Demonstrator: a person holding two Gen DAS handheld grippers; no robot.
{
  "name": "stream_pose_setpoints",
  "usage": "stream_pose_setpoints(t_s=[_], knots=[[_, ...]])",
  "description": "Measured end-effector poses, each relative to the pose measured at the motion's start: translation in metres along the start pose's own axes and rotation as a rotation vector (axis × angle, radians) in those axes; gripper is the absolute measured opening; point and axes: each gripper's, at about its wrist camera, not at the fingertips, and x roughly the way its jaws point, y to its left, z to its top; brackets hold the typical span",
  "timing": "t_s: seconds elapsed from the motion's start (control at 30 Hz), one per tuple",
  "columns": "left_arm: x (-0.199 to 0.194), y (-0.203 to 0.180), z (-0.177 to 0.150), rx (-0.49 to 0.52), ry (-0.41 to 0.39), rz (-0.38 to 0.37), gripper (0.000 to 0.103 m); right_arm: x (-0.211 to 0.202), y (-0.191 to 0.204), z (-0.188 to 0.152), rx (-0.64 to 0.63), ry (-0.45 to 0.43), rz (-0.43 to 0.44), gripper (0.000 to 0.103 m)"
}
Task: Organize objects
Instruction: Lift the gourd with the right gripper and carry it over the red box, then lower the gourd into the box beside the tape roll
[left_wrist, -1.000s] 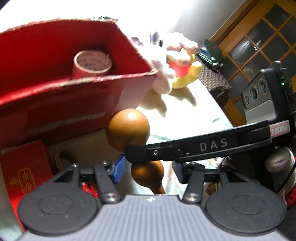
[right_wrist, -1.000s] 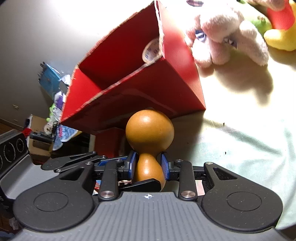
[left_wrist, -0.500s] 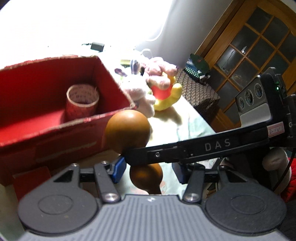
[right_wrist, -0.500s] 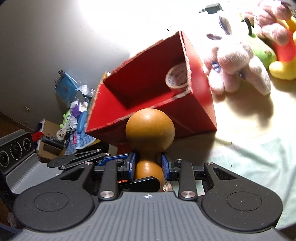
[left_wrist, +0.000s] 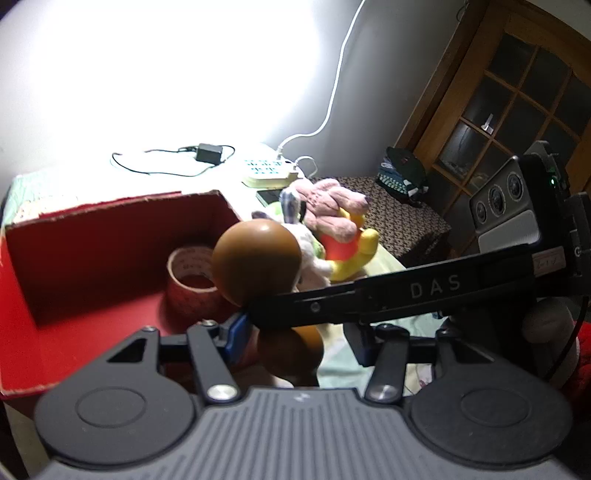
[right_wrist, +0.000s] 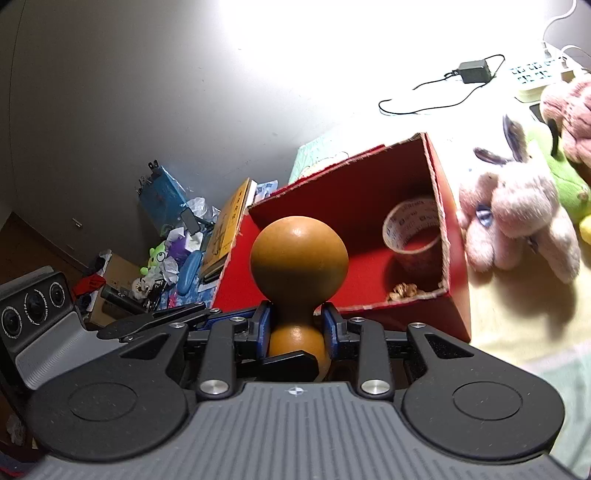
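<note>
A brown gourd (right_wrist: 298, 254) is clamped at its waist in my right gripper (right_wrist: 295, 328), raised in front of the open red cardboard box (right_wrist: 454, 295). In the left wrist view the gourd (left_wrist: 256, 267) sits between the wide-open fingers of my left gripper (left_wrist: 295, 341) without contact, and the right gripper's black finger (left_wrist: 369, 299) crosses in front. A roll of tape (right_wrist: 412, 230) stands in the box, also in the left wrist view (left_wrist: 192, 282). A small brown crumpled thing (right_wrist: 404, 290) lies in the box's near corner.
Plush toys lie right of the box: a pink rabbit (right_wrist: 517, 218), a pink and yellow one (left_wrist: 341, 236). A power strip (left_wrist: 271, 173), adapter (left_wrist: 208, 152) and cables lie at the back. Floor clutter (right_wrist: 173, 251) lies left of the table. A wooden door (left_wrist: 517, 110) stands at right.
Both grippers have risen with the gourd, and now look down into the box from above its near rim. The box floor and the tape roll show more fully.
</note>
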Motion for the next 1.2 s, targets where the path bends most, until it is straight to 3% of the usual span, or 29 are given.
stream_pose_setpoints(t_s=[0.43,0.73,1.2], knots=[[0.025,0.047,0.038,-0.015,-0.005,0.088,0.054,0.051,0.002,0.046,-0.035,-0.015,0.008,0.032],[0.051,0.081,0.044,-0.069,0.043,0.099,0.053,0.088,-0.011,0.059,0.004,0.019,-0.014,0.032],[0.096,0.121,0.040,-0.099,0.166,0.146,0.053,0.139,-0.027,0.063,0.031,0.094,-0.121,0.032]])
